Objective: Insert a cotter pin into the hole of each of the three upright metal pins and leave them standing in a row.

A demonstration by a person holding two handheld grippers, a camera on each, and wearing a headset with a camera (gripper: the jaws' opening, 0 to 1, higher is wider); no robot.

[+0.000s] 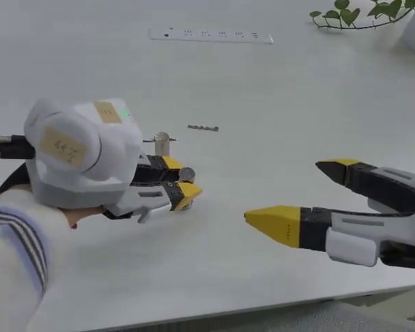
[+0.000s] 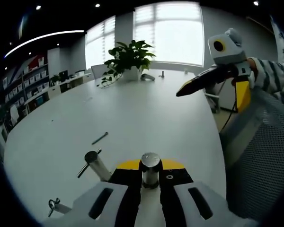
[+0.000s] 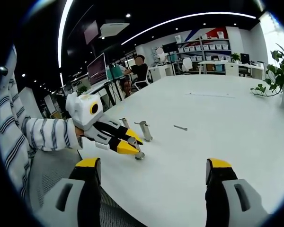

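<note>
My left gripper [image 1: 183, 181] is shut on an upright metal pin [image 1: 187, 172] standing on the white table [image 1: 277, 104]; between the yellow fingertips, the left gripper view shows that pin [image 2: 150, 163]. Just behind it stands a second metal pin [image 1: 162, 143] with a cotter pin through its head, also visible as the second pin [image 2: 95, 163]. A third pin [image 2: 54, 204] pokes in at the lower left. A loose cotter pin [image 1: 203, 127] lies farther back. My right gripper [image 1: 283, 191] hovers open to the right, holding nothing. In the right gripper view, the held pin [image 3: 138, 151] and two others [image 3: 144, 131] [image 3: 124, 123] form a short row.
A white power strip [image 1: 211, 34] lies at the far side of the table. A potted plant [image 1: 363, 14] trails at the back right corner. The table's near edge [image 1: 228, 315] runs just below the grippers. A person [image 3: 141, 68] sits at a far desk.
</note>
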